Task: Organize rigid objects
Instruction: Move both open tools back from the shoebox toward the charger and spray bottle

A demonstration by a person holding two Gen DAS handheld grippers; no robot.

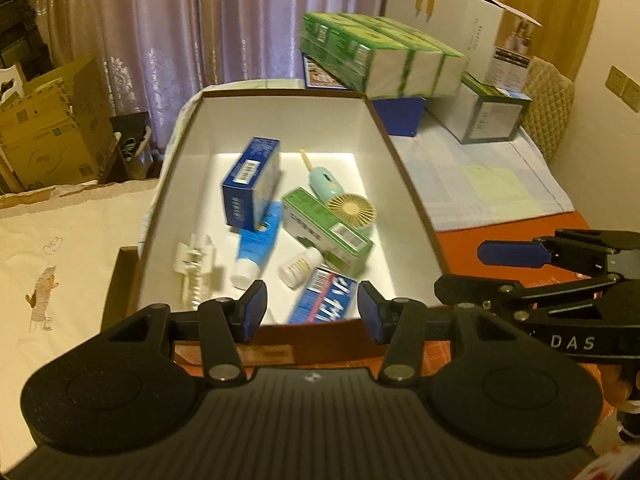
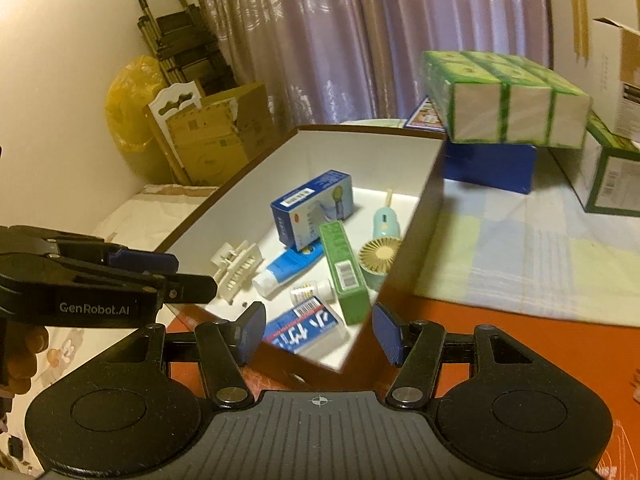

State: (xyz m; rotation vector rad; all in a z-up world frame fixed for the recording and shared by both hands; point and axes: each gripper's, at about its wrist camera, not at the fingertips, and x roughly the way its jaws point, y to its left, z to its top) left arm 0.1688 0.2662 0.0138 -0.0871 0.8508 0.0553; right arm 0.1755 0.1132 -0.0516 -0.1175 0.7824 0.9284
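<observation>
Grippers tilt downward at frame bottom: left gripper (image 1: 310, 310) and right gripper (image 2: 318, 334), jaws apart, empty, before the box (image 1: 288, 126).

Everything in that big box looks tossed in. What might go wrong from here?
The blue carton leans on the blue tube, so pulling the tube may topple it. The small fan sits tight against the green carton, leaving little room for a tool. Both tools, left and right, are empty and close together; they might bump.
</observation>
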